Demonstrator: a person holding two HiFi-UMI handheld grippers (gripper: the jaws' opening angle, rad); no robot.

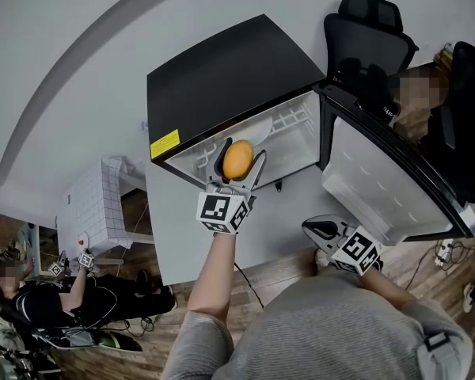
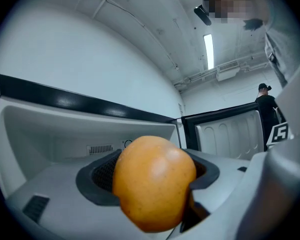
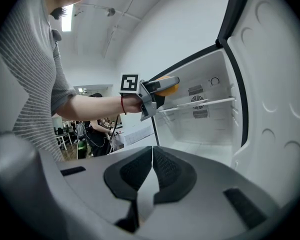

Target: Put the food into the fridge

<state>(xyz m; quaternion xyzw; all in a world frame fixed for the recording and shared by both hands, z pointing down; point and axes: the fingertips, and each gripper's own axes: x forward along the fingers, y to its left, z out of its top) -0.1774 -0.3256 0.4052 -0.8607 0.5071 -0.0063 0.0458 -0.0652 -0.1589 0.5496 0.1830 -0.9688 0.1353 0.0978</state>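
Left gripper view: clamping smooth, glossy, slightly oval orange fruit [image 2: 152,184] between ribbed black pads [image 2: 102,176] of left gripper [image 2: 155,181], longer axis standing near upright, crosswise to jaws. Holding fruit at open mouth of white-lined, black-topped fridge [image 1: 222,77]. Showing right gripper [image 3: 151,179] with jaws pressed together, empty, beside moulded white door [image 3: 270,84].

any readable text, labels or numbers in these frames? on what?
No legible words or numbers anywhere.
Yellow label on the front edge of the fridge top: print too small to read.
Cube marker on the left tool, which grips the orange fruit: black-and-white pattern, no text.
Cube marker on the right tool: pattern only.
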